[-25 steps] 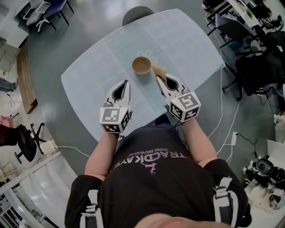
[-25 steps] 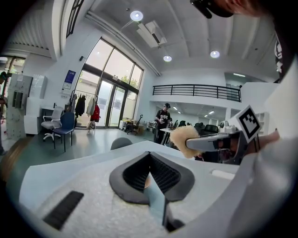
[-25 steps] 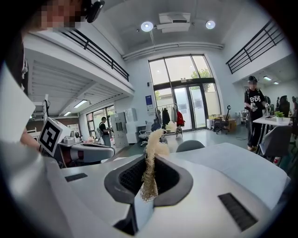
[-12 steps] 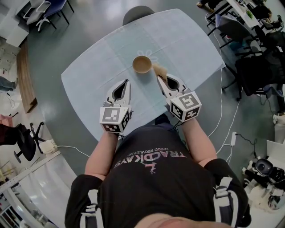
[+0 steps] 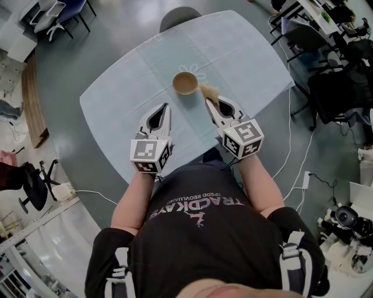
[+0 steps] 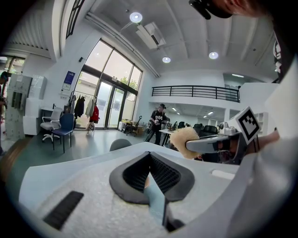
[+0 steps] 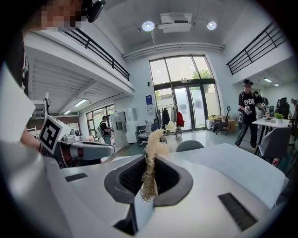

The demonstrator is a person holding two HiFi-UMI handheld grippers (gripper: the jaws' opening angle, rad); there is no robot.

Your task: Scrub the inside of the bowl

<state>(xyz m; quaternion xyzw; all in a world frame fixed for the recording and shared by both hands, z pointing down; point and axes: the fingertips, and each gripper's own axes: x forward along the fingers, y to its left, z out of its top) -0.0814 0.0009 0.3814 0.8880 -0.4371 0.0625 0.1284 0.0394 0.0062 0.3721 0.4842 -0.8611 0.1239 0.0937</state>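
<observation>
A brown bowl stands upright on the pale blue table, just beyond both grippers. My right gripper is shut on a tan fibrous scrubber, whose tuft sticks out past the jaw tips close to the bowl's right rim, outside it. In the right gripper view the scrubber hangs pinched between the jaws. My left gripper hovers to the lower left of the bowl, jaws shut with nothing in them. The left gripper view shows the scrubber to its right; the bowl is hidden there.
A grey chair back stands at the table's far edge. Office chairs and desks crowd the right side, with cables on the floor. People stand in the distance.
</observation>
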